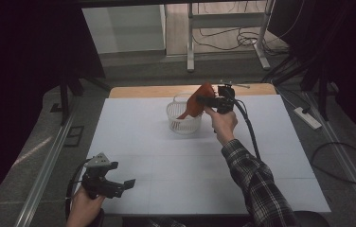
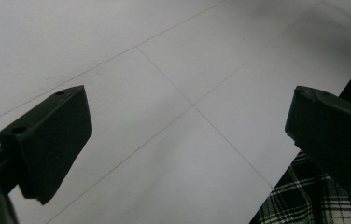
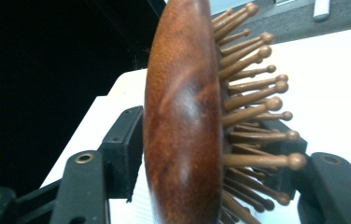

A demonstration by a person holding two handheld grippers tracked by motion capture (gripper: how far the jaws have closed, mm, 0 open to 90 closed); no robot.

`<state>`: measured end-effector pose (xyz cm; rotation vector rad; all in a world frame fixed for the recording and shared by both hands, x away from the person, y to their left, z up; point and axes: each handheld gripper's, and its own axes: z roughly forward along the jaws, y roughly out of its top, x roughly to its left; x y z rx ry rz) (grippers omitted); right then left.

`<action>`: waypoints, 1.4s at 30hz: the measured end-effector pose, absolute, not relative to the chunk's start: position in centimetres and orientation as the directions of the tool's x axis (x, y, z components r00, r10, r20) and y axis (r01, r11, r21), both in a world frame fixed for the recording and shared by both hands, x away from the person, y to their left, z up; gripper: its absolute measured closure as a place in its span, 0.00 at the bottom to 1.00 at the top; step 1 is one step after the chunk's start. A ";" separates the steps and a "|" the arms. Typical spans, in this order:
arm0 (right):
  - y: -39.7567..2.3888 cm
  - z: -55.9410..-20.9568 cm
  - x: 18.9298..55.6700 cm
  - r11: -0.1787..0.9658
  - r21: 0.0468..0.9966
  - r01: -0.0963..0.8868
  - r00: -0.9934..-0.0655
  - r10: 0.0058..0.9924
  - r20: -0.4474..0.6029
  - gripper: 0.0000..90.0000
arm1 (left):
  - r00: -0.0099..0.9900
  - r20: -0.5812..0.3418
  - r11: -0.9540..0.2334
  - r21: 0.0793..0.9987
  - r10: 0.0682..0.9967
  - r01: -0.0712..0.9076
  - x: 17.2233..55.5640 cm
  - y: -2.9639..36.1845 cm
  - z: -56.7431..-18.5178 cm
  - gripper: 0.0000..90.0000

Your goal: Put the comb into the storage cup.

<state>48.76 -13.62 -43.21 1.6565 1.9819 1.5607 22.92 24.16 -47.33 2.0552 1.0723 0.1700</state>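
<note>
You've got the wooden hairbrush standing between your right gripper jaws, right over the white basket near the table's far edge. The left jaw sits just off the wooden back and the right one is in among the bristle pins, so it looks more like a loose cradle than a pinch, probably for dropping it in. Your left gripper is parked low near you, jaws spread wide over bare tabletop, out of the way.

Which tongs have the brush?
The right tongs, up by the white basket, have the wooden hairbrush between their jaws. The left tongs near the table's front edge are open and empty.
</note>
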 end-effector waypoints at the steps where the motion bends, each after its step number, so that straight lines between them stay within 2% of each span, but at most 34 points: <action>1: -13.6 -43.2 48.8 -0.133 0.744 0.654 -0.395 0.780 0.486 0.42 | 0.632 -0.227 -0.326 0.701 0.741 0.634 22.9 24.2 -47.3 0.02; 20: -13.6 -43.3 48.9 -0.042 0.760 0.648 -0.465 0.769 0.439 0.22 | 0.617 -0.203 -0.317 0.713 0.760 0.625 22.5 24.2 -47.1 0.01; 42: -14.0 -42.3 48.2 0.076 0.784 0.617 -0.536 0.769 0.348 0.15 | 0.613 -0.199 -0.317 0.712 0.764 0.626 22.3 24.4 -47.0 0.01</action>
